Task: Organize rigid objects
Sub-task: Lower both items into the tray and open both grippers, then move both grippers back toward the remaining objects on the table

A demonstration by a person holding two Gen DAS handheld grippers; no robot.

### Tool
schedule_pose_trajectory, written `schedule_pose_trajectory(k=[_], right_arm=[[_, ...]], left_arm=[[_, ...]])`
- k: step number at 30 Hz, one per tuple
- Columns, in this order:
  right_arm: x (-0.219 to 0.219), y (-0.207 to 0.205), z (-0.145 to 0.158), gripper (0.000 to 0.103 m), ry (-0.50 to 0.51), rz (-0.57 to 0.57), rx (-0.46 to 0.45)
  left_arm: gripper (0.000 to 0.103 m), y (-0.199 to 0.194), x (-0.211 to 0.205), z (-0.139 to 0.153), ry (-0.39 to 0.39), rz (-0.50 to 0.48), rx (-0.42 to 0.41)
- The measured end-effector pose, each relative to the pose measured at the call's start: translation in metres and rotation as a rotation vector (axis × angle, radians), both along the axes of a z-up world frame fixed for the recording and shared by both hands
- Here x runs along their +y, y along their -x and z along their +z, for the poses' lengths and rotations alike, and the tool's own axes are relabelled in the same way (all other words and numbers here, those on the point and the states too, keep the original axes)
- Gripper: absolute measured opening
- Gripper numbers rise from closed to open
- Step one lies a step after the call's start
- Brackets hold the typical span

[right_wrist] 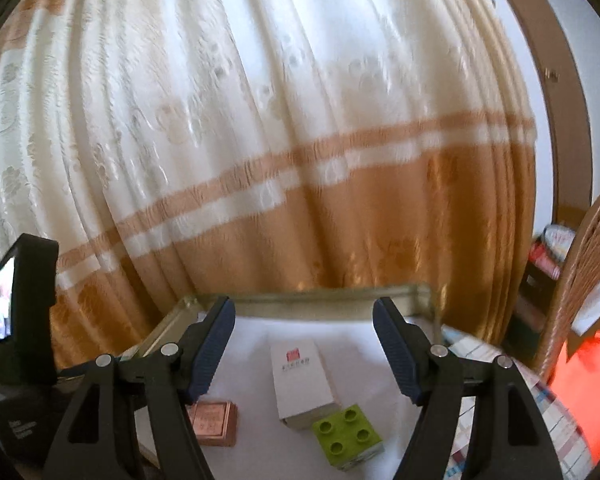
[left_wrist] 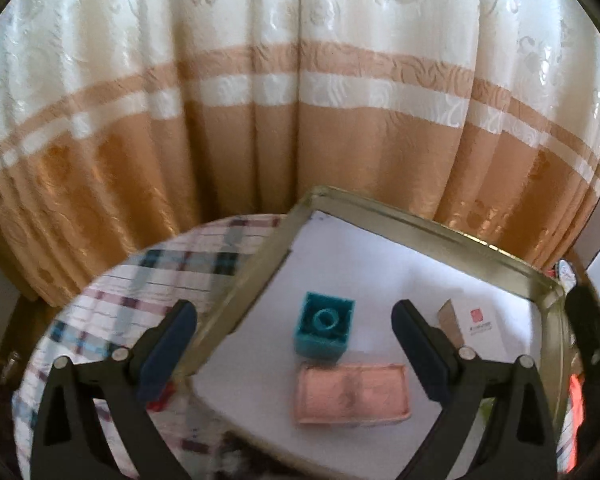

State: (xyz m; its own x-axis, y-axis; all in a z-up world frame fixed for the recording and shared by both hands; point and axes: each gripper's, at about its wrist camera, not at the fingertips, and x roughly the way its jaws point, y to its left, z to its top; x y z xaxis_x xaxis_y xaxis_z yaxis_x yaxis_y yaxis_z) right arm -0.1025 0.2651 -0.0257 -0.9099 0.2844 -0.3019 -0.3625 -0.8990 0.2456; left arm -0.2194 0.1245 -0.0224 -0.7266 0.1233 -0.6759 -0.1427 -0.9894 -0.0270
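Fingers of both the left gripper (left_wrist: 294,344) and right gripper (right_wrist: 304,348) gape wide, holding nothing. Teal plastic cube brick (left_wrist: 323,330) sits at twelve o'clock from the flat pink block (left_wrist: 353,394) in the gold-rimmed tray (left_wrist: 420,224); fetching another piece likely follows.

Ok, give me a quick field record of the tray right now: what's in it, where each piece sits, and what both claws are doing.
container: metal-rimmed tray with white liner, on a plaid tablecloth
teal block: in tray, hollow underside up
pink block: flat, just in front of the teal one
white box: lying flat in tray, red mark on top
green block: studs up, at the box's near corner
left claw: open, nothing held, tray wall passing in front of the left finger
right claw: open, nothing held, above the white box
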Motion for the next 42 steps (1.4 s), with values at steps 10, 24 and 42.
schedule_pose_trajectory(k=[10,24,42], right_arm=[[-0.024,-0.038,0.007,0.078,-0.104,-0.093,0.045],[-0.047,-0.096,0.001,0.078,-0.063,-0.059,-0.046],[-0.075,-0.119,-0.026,0.078,0.071,0.087,-0.215]], left_arm=[[0.099,-0.062,-0.064,0.005,0.012,0.08,0.144],[0.099,-0.118,-0.116,-0.008,0.05,0.15,0.131],[0.097,-0.165,-0.156,-0.034,0.089,0.171,0.057]])
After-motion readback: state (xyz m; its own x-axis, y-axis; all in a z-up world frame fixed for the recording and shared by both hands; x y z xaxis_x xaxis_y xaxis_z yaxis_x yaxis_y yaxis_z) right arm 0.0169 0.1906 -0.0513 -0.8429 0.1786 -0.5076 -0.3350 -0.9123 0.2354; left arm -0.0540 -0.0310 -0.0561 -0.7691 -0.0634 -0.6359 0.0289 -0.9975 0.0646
